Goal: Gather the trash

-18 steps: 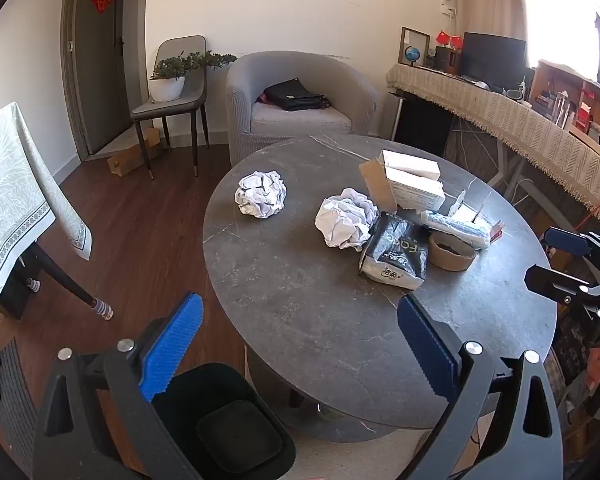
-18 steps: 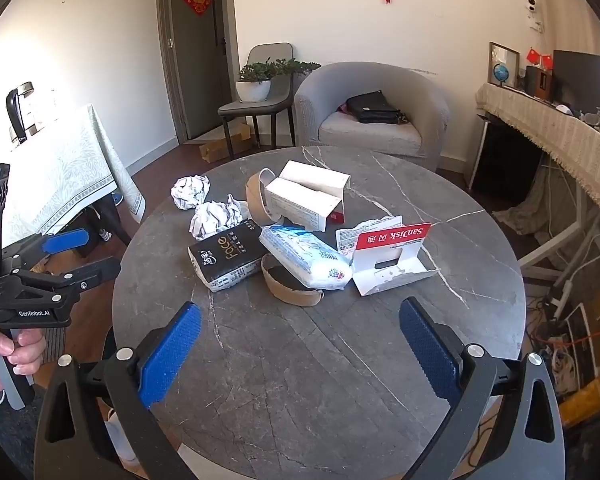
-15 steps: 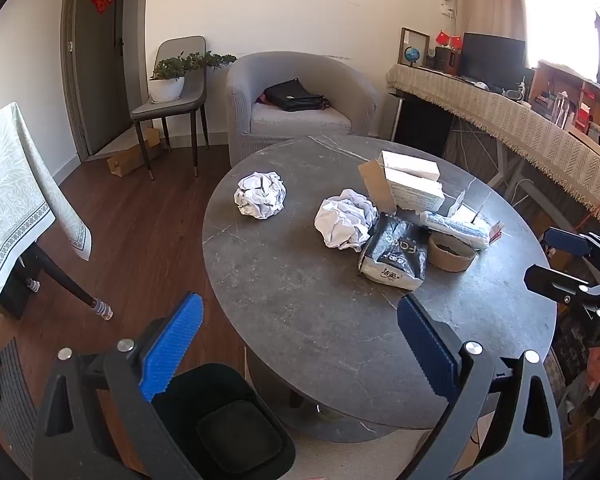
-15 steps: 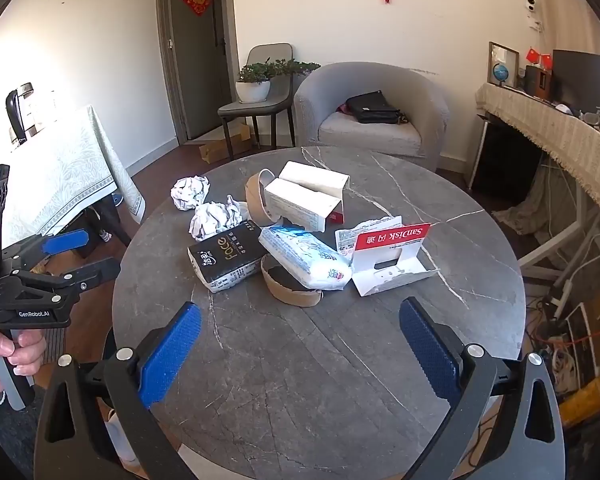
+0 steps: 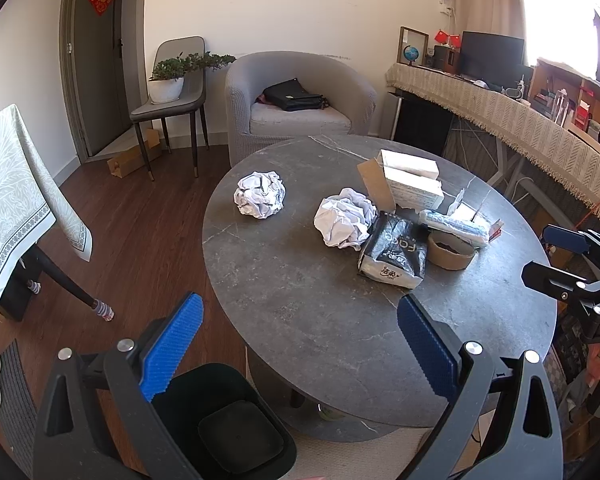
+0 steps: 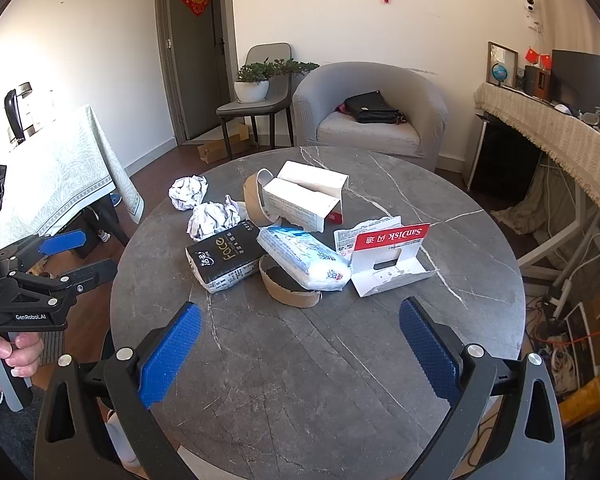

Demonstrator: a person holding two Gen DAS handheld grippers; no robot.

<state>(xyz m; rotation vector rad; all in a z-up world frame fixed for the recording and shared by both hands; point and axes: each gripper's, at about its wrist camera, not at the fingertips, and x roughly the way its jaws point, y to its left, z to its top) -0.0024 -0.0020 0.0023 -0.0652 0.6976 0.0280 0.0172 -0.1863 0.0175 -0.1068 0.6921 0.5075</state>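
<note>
Trash lies on a round grey stone table [image 5: 300,304] [image 6: 300,360]: two crumpled paper balls [image 5: 259,194] [image 5: 346,222] [image 6: 188,191] [image 6: 216,220], a black tissue pack [image 5: 394,252] [image 6: 224,256], a blue-white plastic pack [image 6: 304,258], a cardboard tape ring [image 5: 450,250] [image 6: 290,290], a white box [image 5: 412,180] [image 6: 304,196] and a torn red-white card package [image 6: 384,256]. My left gripper [image 5: 300,344] hangs open over the table's near left edge. My right gripper [image 6: 300,348] is open above bare tabletop, short of the pile. Both hold nothing.
A black bin [image 5: 224,428] stands on the floor below my left gripper, by the table's edge. A grey armchair [image 5: 300,100] with a black bag, a chair with a potted plant [image 5: 172,80], a cloth-covered table [image 5: 8,200] and a cluttered desk [image 5: 520,120] ring the room.
</note>
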